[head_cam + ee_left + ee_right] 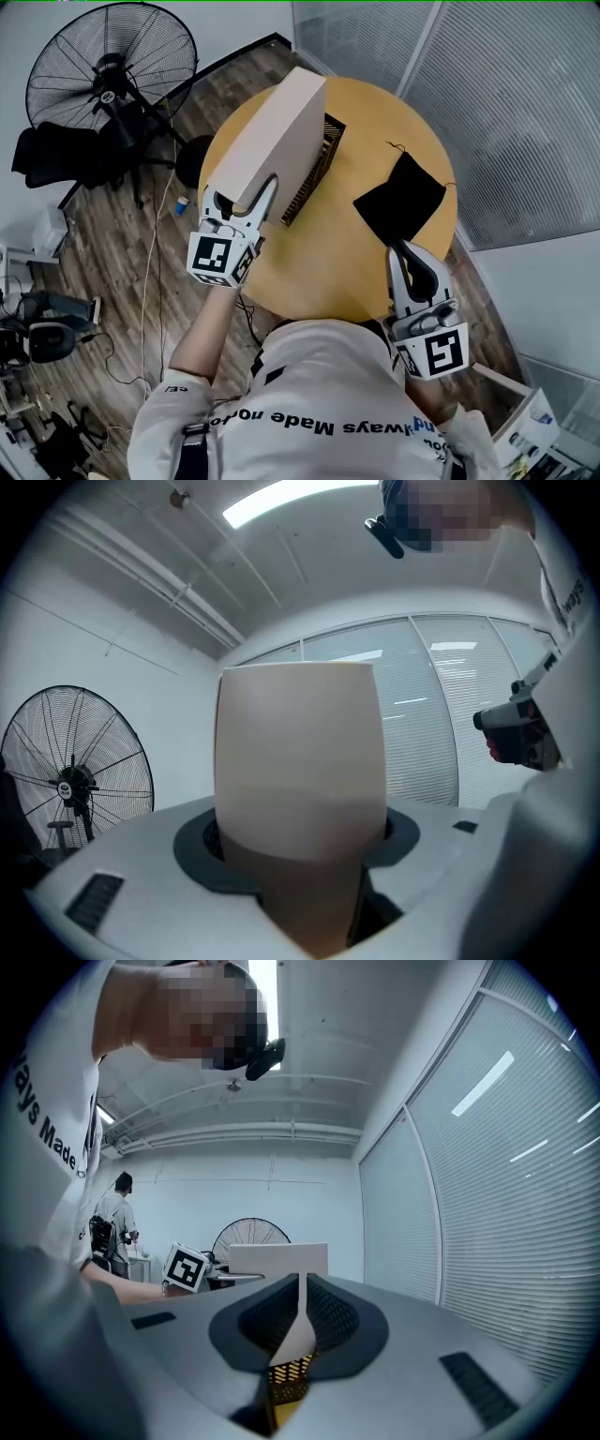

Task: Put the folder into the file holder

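On my white shirt (319, 394) there is a line of black print. In the head view it stands upside down and I can read only "ways Made"; the other letters are unclear. The right gripper view shows "ays Made" and the left gripper view "ways". The left marker cube (222, 258) and the right marker cube (433, 352) carry black-and-white square code patterns.

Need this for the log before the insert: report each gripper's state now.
Left gripper: shut on the folder.
Right gripper: shut, holding nothing.
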Demonstrator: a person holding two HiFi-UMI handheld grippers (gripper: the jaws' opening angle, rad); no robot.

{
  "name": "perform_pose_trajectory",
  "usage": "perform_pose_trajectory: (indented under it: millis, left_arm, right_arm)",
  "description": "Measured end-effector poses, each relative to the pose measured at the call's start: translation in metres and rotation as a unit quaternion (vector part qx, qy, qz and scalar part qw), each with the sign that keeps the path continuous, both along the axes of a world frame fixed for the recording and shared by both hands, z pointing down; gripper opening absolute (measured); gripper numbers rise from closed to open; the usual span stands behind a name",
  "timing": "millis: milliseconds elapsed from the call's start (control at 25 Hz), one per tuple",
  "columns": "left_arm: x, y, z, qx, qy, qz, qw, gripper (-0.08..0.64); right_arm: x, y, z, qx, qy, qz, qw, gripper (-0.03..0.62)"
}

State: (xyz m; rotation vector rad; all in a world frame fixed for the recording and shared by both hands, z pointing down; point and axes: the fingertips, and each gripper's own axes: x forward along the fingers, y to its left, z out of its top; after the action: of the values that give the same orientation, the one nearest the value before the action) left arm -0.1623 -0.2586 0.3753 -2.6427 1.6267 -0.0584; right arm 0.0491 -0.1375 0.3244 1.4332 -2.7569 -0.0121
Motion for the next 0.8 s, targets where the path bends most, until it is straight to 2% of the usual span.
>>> perform_pose_trajectory:
  millis: [320,800]
  left_arm:
    - [0.012,-0.008,0.010,0.000,0.006,0.004,1.0000,0.285]
    - [0.023,-0.023,0.020,0.020,-0.007,0.023,0.9995,0.285]
  right_arm:
    - [0.005,0.004,0.002,-0.001,-0.002,0.001,1.000,0.048]
    - [0.005,-0.001,0.003,-0.004,-0.002,0.000,1.000,0.048]
